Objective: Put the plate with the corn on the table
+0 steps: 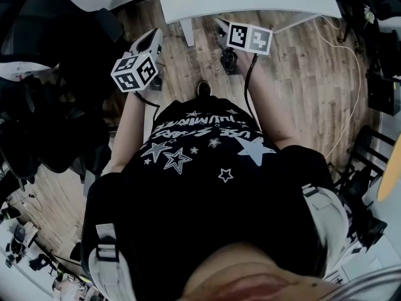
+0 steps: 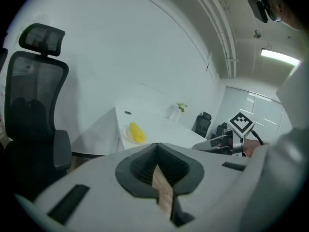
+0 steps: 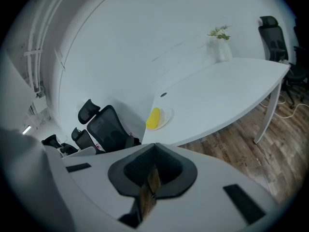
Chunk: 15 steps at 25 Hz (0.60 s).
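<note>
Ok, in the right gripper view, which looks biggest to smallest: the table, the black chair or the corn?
Largest: the table.
Next: the black chair.
Smallest: the corn.

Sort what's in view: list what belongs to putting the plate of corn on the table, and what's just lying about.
Job:
- plate, already on the table
- corn, on the plate
- table

Lying about:
- chairs
- plant at the table's far end
</note>
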Tool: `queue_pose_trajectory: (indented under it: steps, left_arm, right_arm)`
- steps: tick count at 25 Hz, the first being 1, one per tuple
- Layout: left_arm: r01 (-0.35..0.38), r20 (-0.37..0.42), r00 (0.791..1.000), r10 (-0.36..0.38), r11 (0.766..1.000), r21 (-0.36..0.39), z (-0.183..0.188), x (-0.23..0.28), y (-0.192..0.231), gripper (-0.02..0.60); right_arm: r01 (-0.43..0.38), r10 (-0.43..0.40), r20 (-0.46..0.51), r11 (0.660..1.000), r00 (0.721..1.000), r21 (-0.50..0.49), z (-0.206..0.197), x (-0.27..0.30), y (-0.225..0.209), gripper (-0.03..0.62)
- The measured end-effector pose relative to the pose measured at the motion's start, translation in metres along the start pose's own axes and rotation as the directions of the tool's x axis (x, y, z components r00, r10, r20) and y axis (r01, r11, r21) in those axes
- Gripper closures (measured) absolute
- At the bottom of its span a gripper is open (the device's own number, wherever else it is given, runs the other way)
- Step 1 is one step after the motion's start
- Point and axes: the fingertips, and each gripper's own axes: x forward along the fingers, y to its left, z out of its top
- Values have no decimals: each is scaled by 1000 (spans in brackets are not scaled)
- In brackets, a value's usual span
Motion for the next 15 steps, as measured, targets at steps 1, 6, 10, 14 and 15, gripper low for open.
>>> queue_pose_trajectory:
  steps: [1, 6, 10, 14, 15]
  left_arm:
    - [5, -2, 1000, -5, 1000, 0, -1, -4, 2, 577]
    - [24, 3, 1000, -24, 1000, 6, -3, -34, 14, 577]
    - [35, 2, 999, -35, 999, 6, -6, -61, 28, 577]
    - [50, -14, 999, -50, 999, 15, -12, -86, 37, 577]
    - [56, -16, 998, -56, 998, 20, -12, -92, 38, 577]
  right_arm:
    - [2, -2, 10, 1000, 1000, 4, -2, 0, 5, 586]
    - [27, -27, 24, 999, 999, 27, -26, 1, 35, 588]
    - [49, -49, 30, 999, 998, 9, -44, 2, 61, 588]
    - [74, -73, 44, 997, 996, -32, -59, -7, 86, 588]
    - [82, -80, 49, 996, 996, -42, -62, -10, 91, 588]
